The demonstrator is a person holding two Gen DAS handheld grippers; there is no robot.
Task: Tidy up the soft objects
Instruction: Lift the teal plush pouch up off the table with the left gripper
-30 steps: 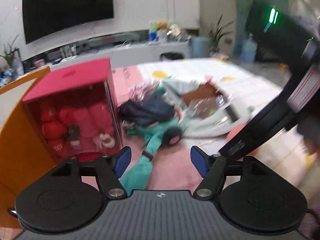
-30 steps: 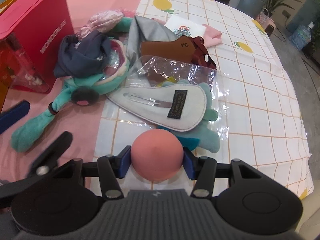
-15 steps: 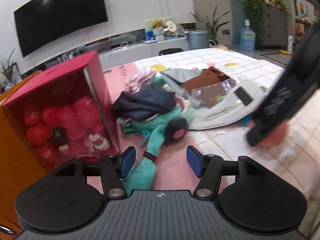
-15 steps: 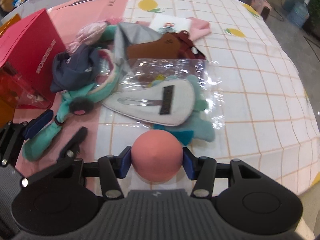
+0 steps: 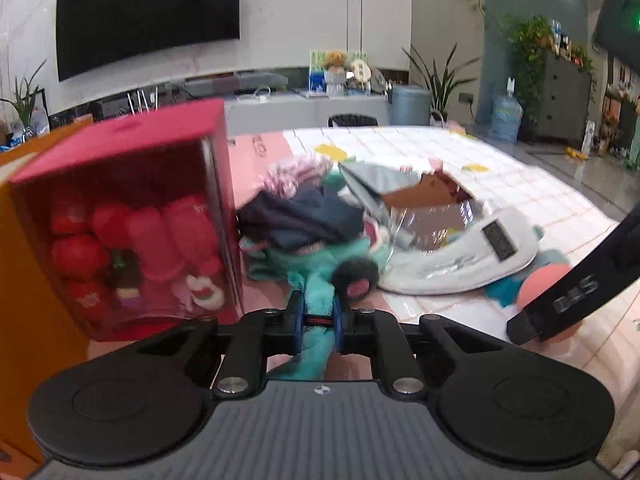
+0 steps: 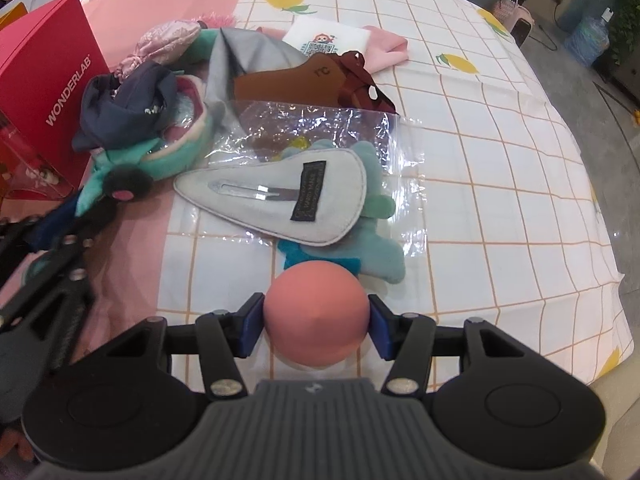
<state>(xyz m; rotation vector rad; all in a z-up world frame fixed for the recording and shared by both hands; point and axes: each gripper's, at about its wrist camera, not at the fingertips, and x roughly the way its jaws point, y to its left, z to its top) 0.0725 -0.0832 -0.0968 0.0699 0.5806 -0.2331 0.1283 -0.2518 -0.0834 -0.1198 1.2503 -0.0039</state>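
My left gripper (image 5: 318, 322) is shut on the long limb of a teal plush toy (image 5: 316, 280) that lies on the table beside a red box (image 5: 132, 216). The same toy (image 6: 132, 160) shows in the right wrist view under a dark blue cap (image 6: 128, 104). My right gripper (image 6: 316, 324) is shut on a pink ball (image 6: 316, 316) and holds it over the table's near edge. The ball (image 5: 540, 280) also shows at the right of the left wrist view. A grey felt pouch (image 6: 280, 204) lies on a clear plastic bag (image 6: 320, 128) over a small teal plush (image 6: 376, 256).
The red box (image 6: 48, 80), marked WONDERLAB, holds red plush items and stands at the left. A brown leather piece (image 6: 312, 84), grey cloth (image 6: 240, 56), a pink frilly item (image 6: 168, 40) and a pink card packet (image 6: 360, 40) lie behind the pile. The checked tablecloth (image 6: 500, 184) spreads to the right.
My left gripper has moved forward and shut on the teal plush's limb; it was open before. My right gripper still holds the pink ball and has shifted little.
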